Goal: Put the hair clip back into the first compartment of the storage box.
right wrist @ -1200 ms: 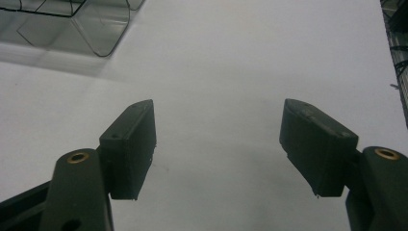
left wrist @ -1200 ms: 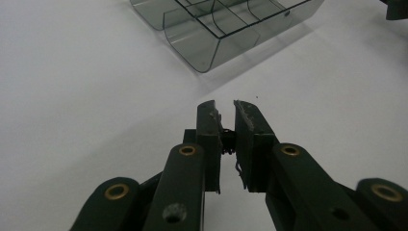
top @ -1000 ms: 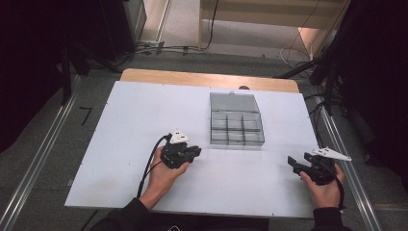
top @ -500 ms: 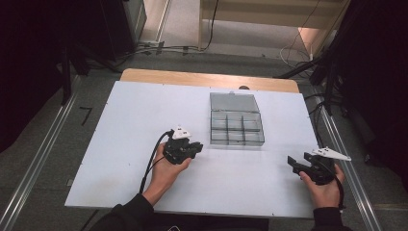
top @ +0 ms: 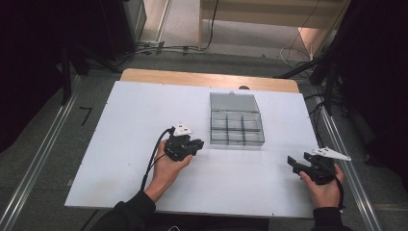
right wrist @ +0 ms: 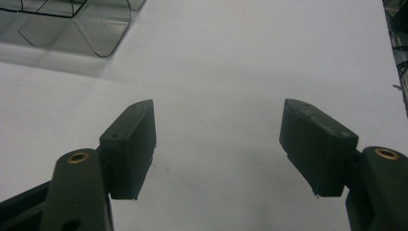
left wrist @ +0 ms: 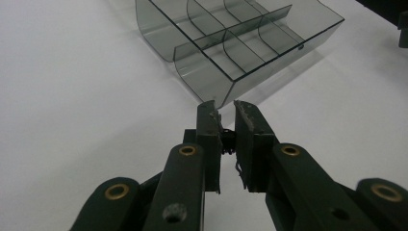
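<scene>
A clear grey plastic organiser box [top: 238,143] with its lid open and several empty compartments sits right of the table's middle. My left gripper [top: 198,143] lies just left of the box's front corner, pointing at it. In the left gripper view its jaws [left wrist: 224,108] stand shut, a thin slit between the pads, tips close to the box's rounded corner [left wrist: 202,77]. My right gripper [top: 292,163] rests near the table's front right edge, apart from the box. Its jaws [right wrist: 216,125] are open over bare table, with a corner of the box [right wrist: 103,29] at the top left.
The white table [top: 134,125] has a wooden strip [top: 207,79] along its far edge. Metal rails [top: 43,159] run along the floor on both sides, and cables [top: 308,53] lie on the floor behind.
My left gripper has edged slightly forward toward the box's corner. The right hand has kept still.
</scene>
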Available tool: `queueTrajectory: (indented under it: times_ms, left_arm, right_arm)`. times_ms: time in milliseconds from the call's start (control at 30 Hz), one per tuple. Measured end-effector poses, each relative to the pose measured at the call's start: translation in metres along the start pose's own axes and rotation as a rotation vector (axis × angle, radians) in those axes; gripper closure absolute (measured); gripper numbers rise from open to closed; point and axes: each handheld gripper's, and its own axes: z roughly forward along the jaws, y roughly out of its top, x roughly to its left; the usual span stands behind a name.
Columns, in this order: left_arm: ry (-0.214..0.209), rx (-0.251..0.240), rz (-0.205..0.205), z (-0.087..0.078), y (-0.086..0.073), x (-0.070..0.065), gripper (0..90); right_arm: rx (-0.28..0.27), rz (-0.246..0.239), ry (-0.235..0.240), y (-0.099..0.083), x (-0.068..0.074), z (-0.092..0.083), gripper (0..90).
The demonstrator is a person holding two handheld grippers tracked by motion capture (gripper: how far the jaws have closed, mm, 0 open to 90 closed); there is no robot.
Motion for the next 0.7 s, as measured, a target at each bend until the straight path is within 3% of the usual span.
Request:
queueTrajectory:
  times_ms: [700]
  left_arm:
    - [0.005, -0.015, -0.001, 0.011, 0.018, -0.003, 82.2]
  right_arm:
    - [0.001, 0.0, 0.005, 0.0, 0.0, 0.001, 27.2]
